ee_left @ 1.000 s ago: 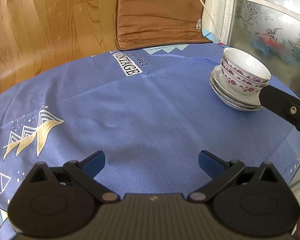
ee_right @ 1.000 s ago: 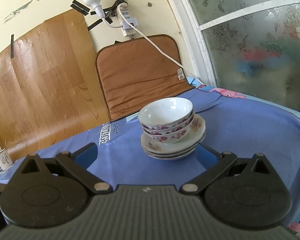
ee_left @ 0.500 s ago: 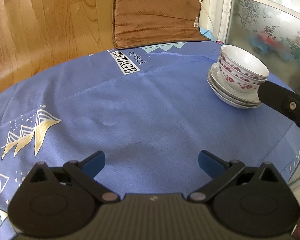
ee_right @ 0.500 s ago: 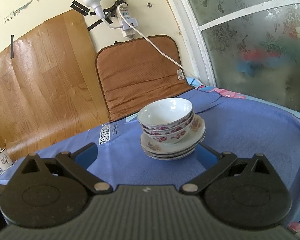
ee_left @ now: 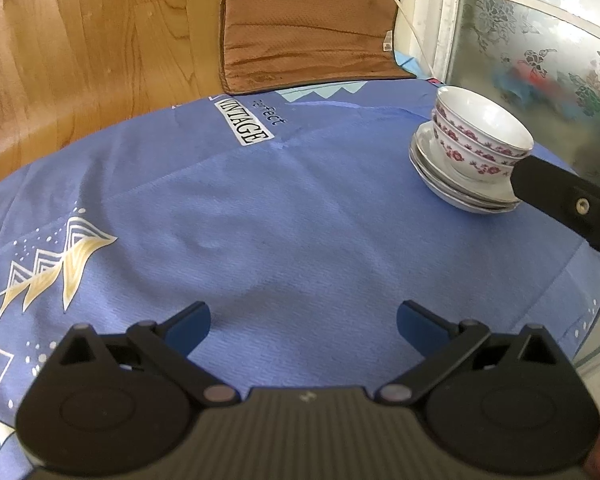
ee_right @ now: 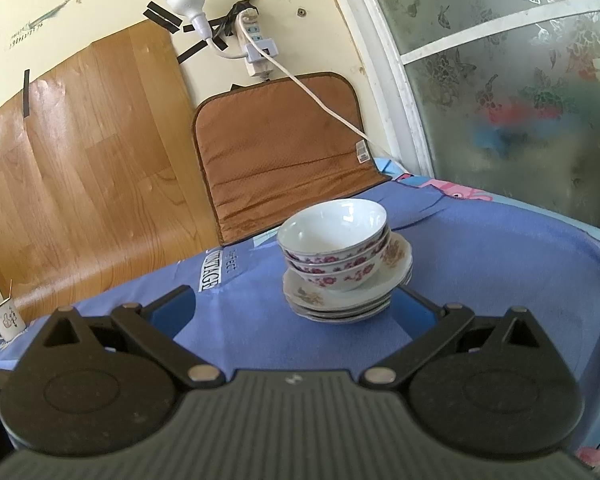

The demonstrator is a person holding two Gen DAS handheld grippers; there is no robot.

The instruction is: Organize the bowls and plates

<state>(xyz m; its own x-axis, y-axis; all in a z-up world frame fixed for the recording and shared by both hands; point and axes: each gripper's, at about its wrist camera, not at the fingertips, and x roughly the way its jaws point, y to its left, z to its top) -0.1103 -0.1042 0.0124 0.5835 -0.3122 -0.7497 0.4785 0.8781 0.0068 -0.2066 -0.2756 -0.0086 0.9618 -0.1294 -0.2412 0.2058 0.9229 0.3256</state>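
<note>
On the blue-clothed surface (ee_right: 480, 280), white floral porcelain bowls (ee_right: 334, 236) sit nested upon stacked white plates (ee_right: 340, 300) (right tongs (ee_right: 294, 308) and left tongs (ee_left: 303, 322) both gape, empty).

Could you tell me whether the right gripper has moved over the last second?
No. In the right wrist view the stack of bowls on the plates and the brown cushion sit in the same places, between the open right gripper.

Left claw (ee_left: 303, 322) swung slightly rightward, bowls (ee_left: 478, 136) shifted inward in its view
</note>
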